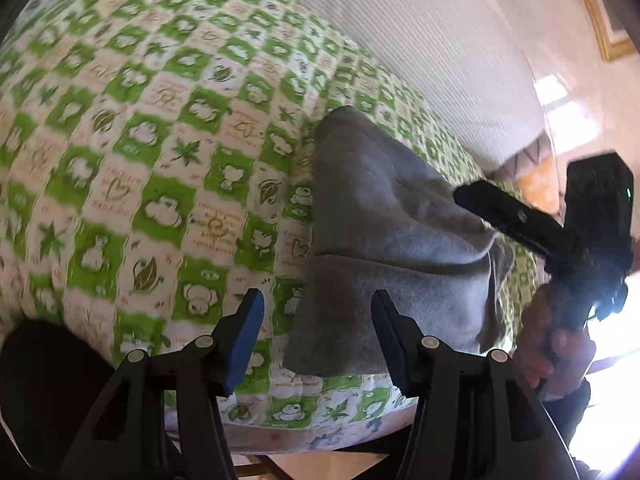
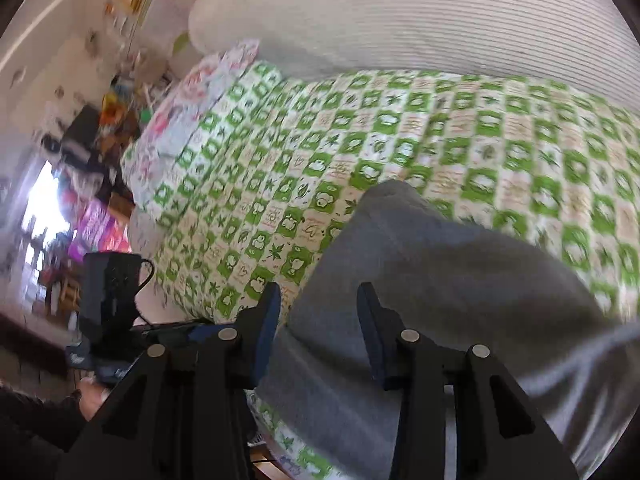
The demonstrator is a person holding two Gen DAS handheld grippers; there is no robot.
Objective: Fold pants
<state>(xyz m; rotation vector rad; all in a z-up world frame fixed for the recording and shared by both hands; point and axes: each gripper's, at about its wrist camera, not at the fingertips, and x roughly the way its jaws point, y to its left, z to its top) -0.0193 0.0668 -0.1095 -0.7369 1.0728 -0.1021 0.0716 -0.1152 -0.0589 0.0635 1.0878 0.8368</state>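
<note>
While both views are blurred by motion, the contents read as follows. Item one: grey pants (image 1: 384, 240), soft fleece-like cloth, lying in a long folded heap on the bed near its front edge, one narrow end pointing toward the far side. Item two: green-and-white checked bedsheet (image 1: 160, 152) printed with leaves, hearts and small animals, covering the mattress under the pants. Item three: white ribbed quilt (image 2: 420, 20), bunched along the far side of the bed. Item four: floral pillow (image 2: 188, 108) at the sheet's corner, beside cluttered shelves. Left gripper (image 1: 316, 320): jaws spread wide, nothing between them, poised just above the near end of the pants. Right gripper (image 2: 318, 320): jaws likewise spread, hovering over the grey cloth without pinching it; in the left wrist view its black body (image 1: 532, 224) reaches in over the right side of the pants.
</note>
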